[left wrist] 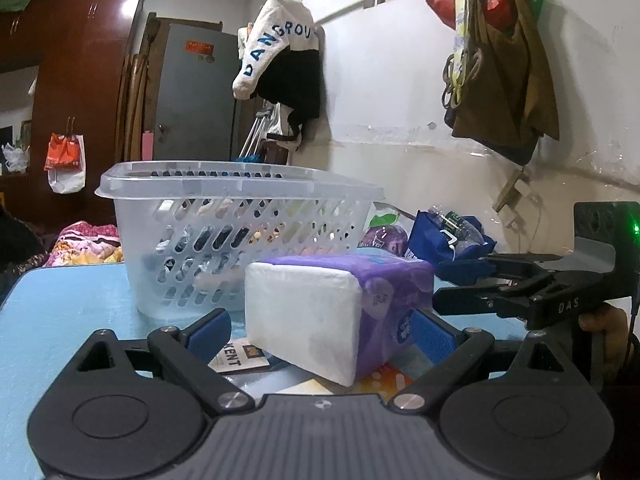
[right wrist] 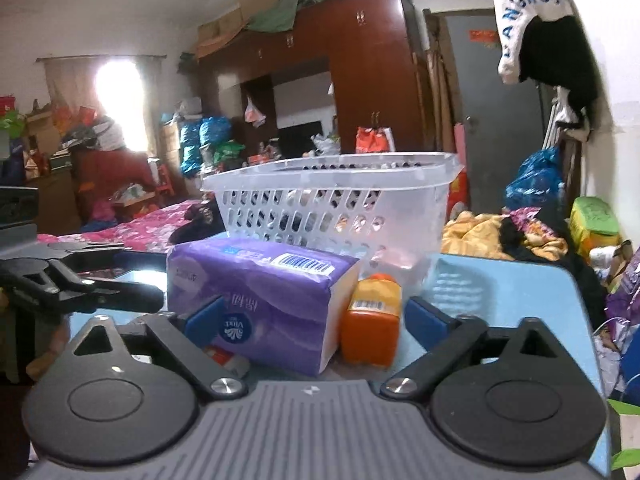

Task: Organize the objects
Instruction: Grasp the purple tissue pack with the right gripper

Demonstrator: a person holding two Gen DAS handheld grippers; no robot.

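**Ana:** Left wrist view puts the tissue pack (left wrist: pixel 340 316) right in front, lying on the blue desk (left wrist: pixel 60 320) with its white end toward the camera, propped on some flat cards. How do you think it handles?

**Ben:** Light and soft, I'd say. The plastic wrap looks slick and the paper inside should give under pressure, so a squeeze across the short sides near the middle seems safest. Nothing fragile about it.

**Ana:** And the left gripper (left wrist: pixel 320 330)?

**Ben:** Spread wide, one blue pad on each side of the pack. The right-hand pad looks to be touching or just beside the purple wrap; the other pad stands apart from it. It holds nothing yet.

**Ana:** From the right wrist view?

**Ben:** The right gripper (right wrist: pixel 314 320) is also spread wide and empty. Between its pads sit the purple pack (right wrist: pixel 260 300) and an orange bottle (right wrist: pixel 374 320) just beside it. The bottle looks stiff and smooth, more likely to slip.

**Ana:** And further out?

**Ben:** The clear basket (left wrist: pixel 240 232) stands on the desk just behind the pack, upright, rim open. That is probably where things go.
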